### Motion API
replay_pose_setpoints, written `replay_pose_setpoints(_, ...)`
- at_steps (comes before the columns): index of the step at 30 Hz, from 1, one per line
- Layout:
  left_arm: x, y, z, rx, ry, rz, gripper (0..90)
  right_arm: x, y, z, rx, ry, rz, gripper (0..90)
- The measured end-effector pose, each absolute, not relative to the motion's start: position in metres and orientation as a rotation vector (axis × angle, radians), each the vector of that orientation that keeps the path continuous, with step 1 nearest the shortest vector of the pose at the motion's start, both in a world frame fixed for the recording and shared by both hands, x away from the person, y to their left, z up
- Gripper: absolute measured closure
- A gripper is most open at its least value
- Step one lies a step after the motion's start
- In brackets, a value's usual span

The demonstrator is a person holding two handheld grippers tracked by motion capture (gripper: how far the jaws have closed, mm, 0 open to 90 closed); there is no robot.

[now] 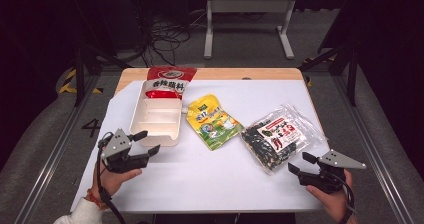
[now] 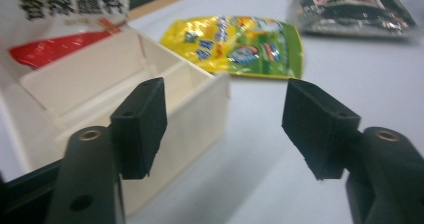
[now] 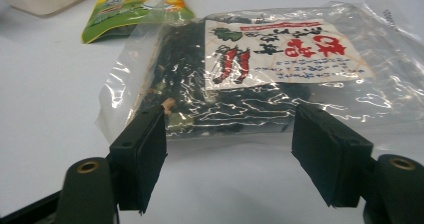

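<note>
The table point(image 1: 210, 184) is big and white, and both grippers hang over its near edge. The tray point(image 1: 156, 118) is cream, with walls inside that split it up. It sits just in front of the left gripper point(image 1: 146, 143). In the left gripper view its near corner pokes out beside one jaw, close to it, but I cannot tell if they touch. The red bag point(image 1: 169, 80) leans on the far end of the tray, past the left gripper. The clear bag point(image 1: 280, 136) is full of dark bits and has a white label with red on it. It lies flat just in front of the right gripper point(image 1: 301, 162), with its near edge close to the jaw tips. The yellow bag point(image 1: 214, 121) lies flat between the tray and the clear bag, farther out than both grippers. The left gripper is wide open and holds nothing. The right gripper is wide open too, with nothing between its jaws.
</note>
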State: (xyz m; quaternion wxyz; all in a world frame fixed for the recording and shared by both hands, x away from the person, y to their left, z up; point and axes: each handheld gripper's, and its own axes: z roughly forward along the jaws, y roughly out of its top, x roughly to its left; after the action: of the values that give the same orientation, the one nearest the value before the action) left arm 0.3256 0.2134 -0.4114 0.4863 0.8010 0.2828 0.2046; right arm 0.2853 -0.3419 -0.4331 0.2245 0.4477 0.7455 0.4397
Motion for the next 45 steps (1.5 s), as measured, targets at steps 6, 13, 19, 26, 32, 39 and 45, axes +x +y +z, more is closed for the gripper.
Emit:
replay_pose_setpoints(6, 0.314, 0.191, -0.444, 2.06, 0.652, 0.402, 24.3, 0.288, -0.348, -0.436, 1.274, 2.032, 1.171, 29.1)
replay_pose_setpoints(13, 0.314, 0.182, -0.451, 2.12, 0.606, 0.382, 18.9, 0.296, -0.356, -0.44, 1.395, 2.02, 1.189, 25.7)
replay_pose_setpoints(19, 0.317, 0.175, -0.454, 2.155, 0.574, 0.377, 18.4, 0.311, -0.362, -0.448, 1.521, 2.02, 1.219, 24.7)
replay_pose_setpoints(26, 0.317, 0.168, -0.455, 2.181, 0.541, 0.352, 18.4, 0.329, -0.363, -0.453, 1.602, 2.052, 1.218, 17.1)
replay_pose_setpoints(32, 0.32, 0.16, -0.453, 2.152, 0.53, 0.258, 18.4, 0.346, -0.354, -0.453, 1.658, 2.041, 1.248, 7.0)
replay_pose_setpoints(39, 0.32, 0.158, -0.457, 2.173, 0.519, 0.243, 18.4, 0.37, -0.329, -0.453, 1.681, 2.047, 1.236, 7.7)
replay_pose_setpoints(45, 0.318, 0.157, -0.457, 2.196, 0.508, 0.258, 18.4, 0.38, -0.306, -0.451, 1.607, 2.12, 1.128, 7.1)
